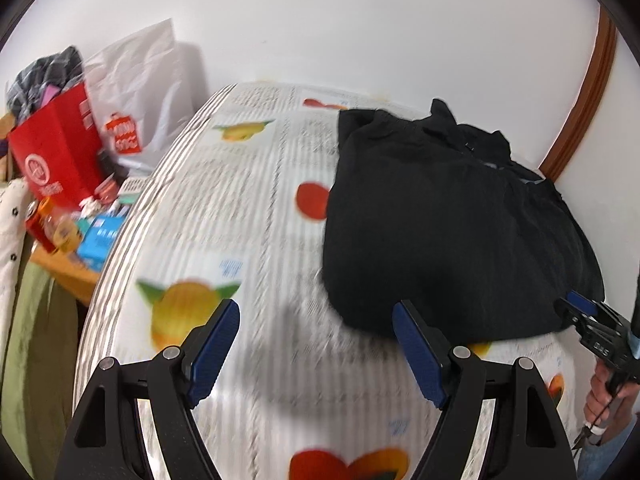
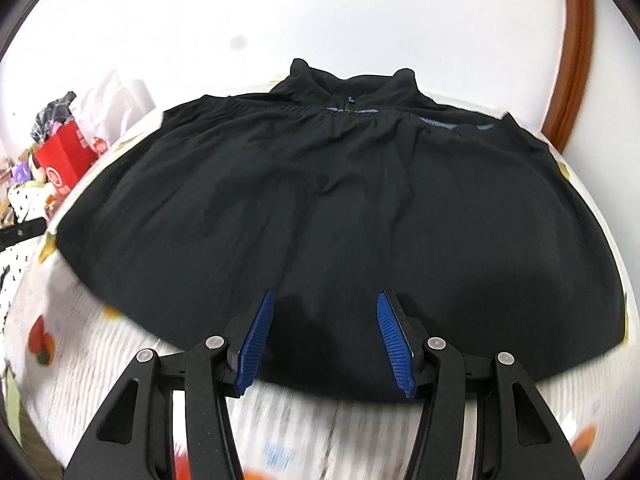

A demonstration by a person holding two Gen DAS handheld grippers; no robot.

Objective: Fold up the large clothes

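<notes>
Black garment spread flat on a bed with a fruit-and-text printed cover, collar and zip toward the white wall at the top of the right wrist view, hem toward the lower edge; laid out wide like this probably so that hem and sides can be reached for a fold. In the left wrist view, seen at centre right, already looking narrower and doubled at its left side, though blur prevents certainty. Left hand-held gripper at lower centre of its view, blue pads well apart, nothing between them, hovering over bare cover just left of the garment's lower corner; likely held open and off to the side to come in at that edge. Right hand-held gripper at lower centre of its view, pads parted about halfway with only air between, poised over the hem near its middle, tips not visibly pinching cloth; seemingly lined up with the hem for the next grasp. Same right hand-held gripper visible at the far right edge of the left wrist view, with a hand on its handle, just beside the garment's right lower corner. Clutter kept off the bed at upper left: red box, white plastic bag, small packets on a wooden stand. Brown wooden trim curving down the upper right. Strong motion blur on the cover, so fine contact with the cloth not judgeable. Fold judged as under way, not finished.
</notes>
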